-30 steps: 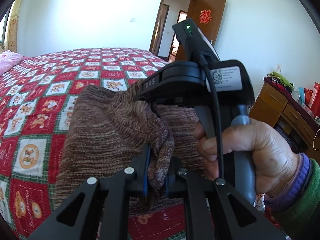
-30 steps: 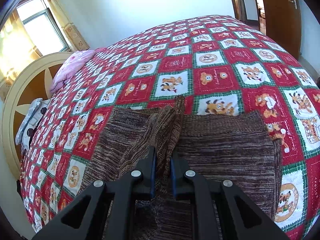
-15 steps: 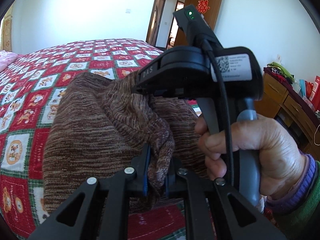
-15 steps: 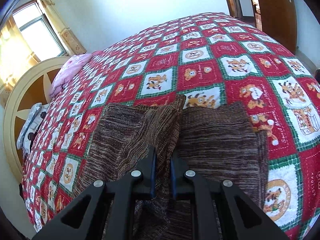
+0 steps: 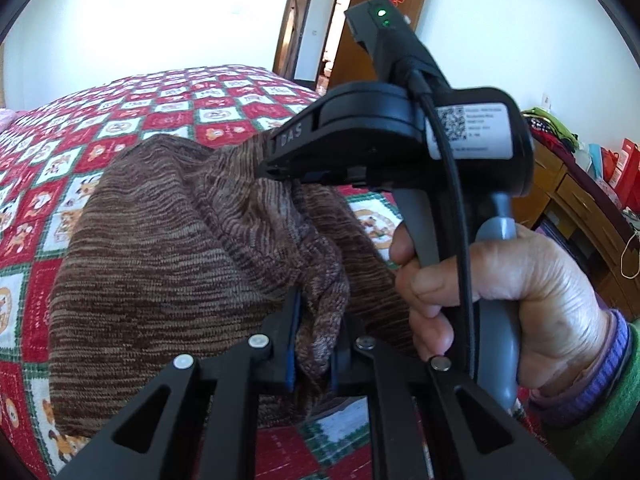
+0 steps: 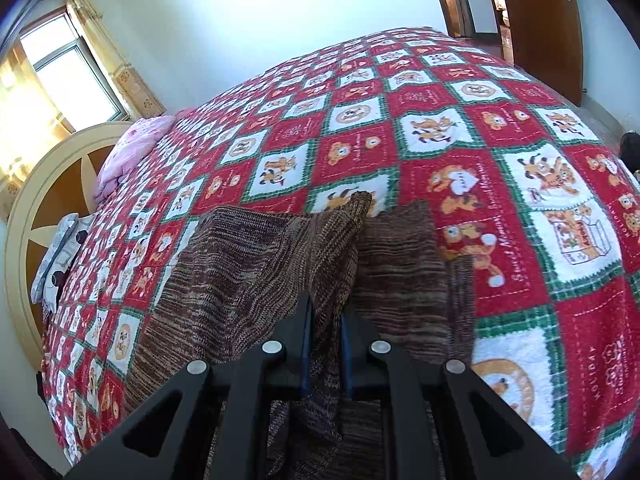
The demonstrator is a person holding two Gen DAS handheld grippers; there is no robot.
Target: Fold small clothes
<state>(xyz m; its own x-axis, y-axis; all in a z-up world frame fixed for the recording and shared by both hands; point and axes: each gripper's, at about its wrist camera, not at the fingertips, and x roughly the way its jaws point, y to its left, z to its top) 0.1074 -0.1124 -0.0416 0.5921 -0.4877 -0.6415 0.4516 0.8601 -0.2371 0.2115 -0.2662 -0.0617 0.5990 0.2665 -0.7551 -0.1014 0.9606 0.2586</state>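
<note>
A brown marled knit garment (image 5: 172, 280) lies partly on the red patchwork bedspread (image 5: 132, 120) and is lifted along one edge. My left gripper (image 5: 316, 336) is shut on a bunched fold of it. My right gripper (image 5: 304, 176), held in a hand, is shut on the same edge a little further along. In the right wrist view the right gripper (image 6: 326, 336) pinches a raised ridge of the garment (image 6: 256, 264), and the rest of the garment drapes down on both sides onto the bedspread (image 6: 480, 160).
A wooden dresser (image 5: 580, 208) with clutter stands right of the bed. An open brown door (image 5: 384, 12) is behind. A pink pillow (image 6: 132, 148) and the cream headboard (image 6: 36, 208) are at the bed's far left end.
Both grippers, still shut on the garment, have carried the lifted edge across it, so less of the flat part shows and the views sit higher over the bed.
</note>
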